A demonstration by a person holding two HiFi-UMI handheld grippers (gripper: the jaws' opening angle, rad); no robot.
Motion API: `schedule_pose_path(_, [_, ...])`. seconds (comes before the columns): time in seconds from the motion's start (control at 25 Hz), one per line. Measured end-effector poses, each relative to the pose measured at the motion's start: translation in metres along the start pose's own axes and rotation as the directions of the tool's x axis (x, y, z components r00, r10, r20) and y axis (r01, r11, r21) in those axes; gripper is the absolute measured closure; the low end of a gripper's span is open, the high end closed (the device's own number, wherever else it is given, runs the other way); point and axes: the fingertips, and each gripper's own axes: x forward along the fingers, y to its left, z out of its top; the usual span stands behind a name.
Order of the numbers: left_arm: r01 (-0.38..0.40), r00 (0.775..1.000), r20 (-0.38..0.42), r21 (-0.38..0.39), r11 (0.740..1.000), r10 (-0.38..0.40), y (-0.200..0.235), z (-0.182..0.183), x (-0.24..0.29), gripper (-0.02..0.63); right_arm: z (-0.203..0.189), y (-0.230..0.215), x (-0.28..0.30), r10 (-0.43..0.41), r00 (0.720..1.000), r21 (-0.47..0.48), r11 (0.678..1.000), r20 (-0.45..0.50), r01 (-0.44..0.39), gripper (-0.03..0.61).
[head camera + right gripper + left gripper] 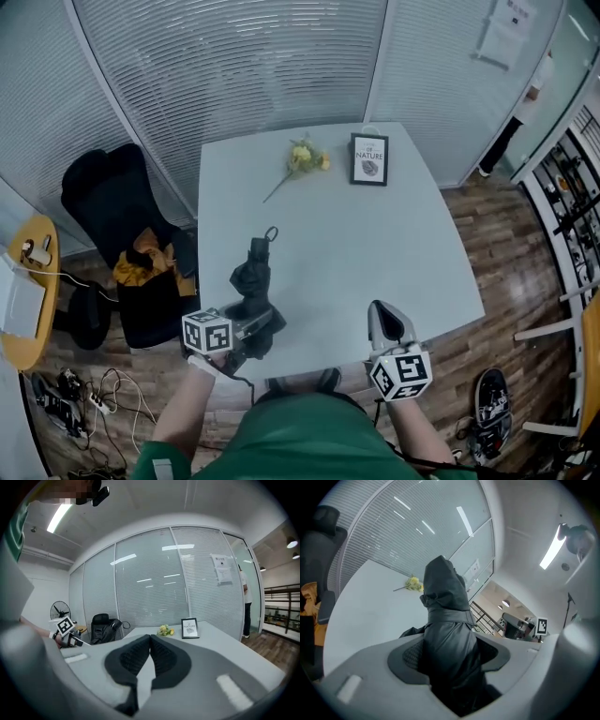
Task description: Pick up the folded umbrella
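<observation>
Black folded umbrella [445,597], clamped between left tool [450,654] pads

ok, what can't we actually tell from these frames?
- Near end of the umbrella: in the head view it is covered by the left gripper. In the left gripper view it is sunk between the jaws that clamp it.
- Whether the umbrella is clear of the table: the head view looks steeply down, so no gap can be read.
- Small print on the framed picture: too small in every view.
</observation>
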Motion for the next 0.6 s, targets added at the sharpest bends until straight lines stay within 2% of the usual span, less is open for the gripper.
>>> schedule_pose_path(0.24, [0.063, 0.99, 0.124, 0.09, 0.994, -0.074, -0.052, 0.046, -0.029, 0.328, 0.013, 0.01, 0.015, 0.041, 0.999, -0.013, 0.999, 0.021, -0.04, 0.575])
schedule_pose_path(0.44, [0.119, 0.952, 0.271, 0.091, 0.989, -0.14, -0.086, 0.086, -0.057, 0.328, 0.028, 0.018, 0.022, 0.066, 0.997, -0.029, 0.997, 0.047, -0.065, 0.575])
schedule_pose_path(0.6, [0.099, 0.93, 0.337, 0.148, 0.984, -0.145, -0.108, 0.114, -0.081, 0.328, 0.044, 0.021, 0.023, 0.073, 0.995, -0.045, 0.997, 0.074, -0.07, 0.575])
